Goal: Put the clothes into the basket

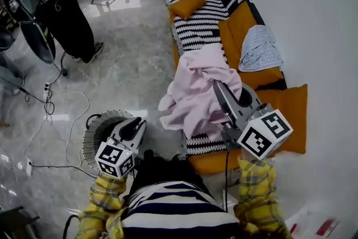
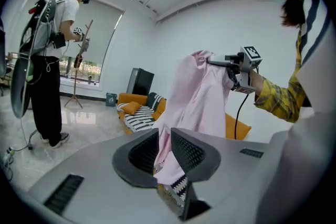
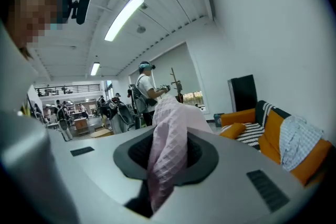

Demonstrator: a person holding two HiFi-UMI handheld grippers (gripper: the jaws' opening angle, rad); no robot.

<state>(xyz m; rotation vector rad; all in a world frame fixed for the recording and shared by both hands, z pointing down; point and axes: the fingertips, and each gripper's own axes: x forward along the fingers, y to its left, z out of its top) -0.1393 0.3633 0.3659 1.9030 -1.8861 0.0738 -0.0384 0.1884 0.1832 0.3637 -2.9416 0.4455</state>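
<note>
— Got hold of the pink garment (image 1: 196, 95)?

— Pinched in the right gripper (image 3: 168, 150), nearly closed on a bunched fold, and hanging over the front edge of the sofa (image 1: 241, 28) seat, above the striped throw (image 1: 196, 31).

— And in the left gripper (image 2: 164, 143)?

— Parted by a narrow slot, gripping nothing as far as can be judged. Hard to tell from its own view whether the hem runs between the pads or just beyond them. From the head view, looks apart from the cloth.

— Where to find the basket (image 1: 96, 121)?

— On the floor (image 1: 128, 64), off the sofa's front edge toward its near end, below the left gripper as seen from the head view.

— How best to carry across, then?

— Hold the right grip firm and high enough to lift the trailing hem off the seat edge. Swing leftward until hanging over the middle of the basket, not its rim. Pull the left gripper aside first, or use to gather the loose lower folds so as not to drape over the wall. Lower before letting go, and release only once most of the cloth sits inside.

— Anything left after that?

— Yes: a blue checked shirt (image 1: 260, 50) draped on the sofa's back edge, well apart from the basket. Likely next.
</note>
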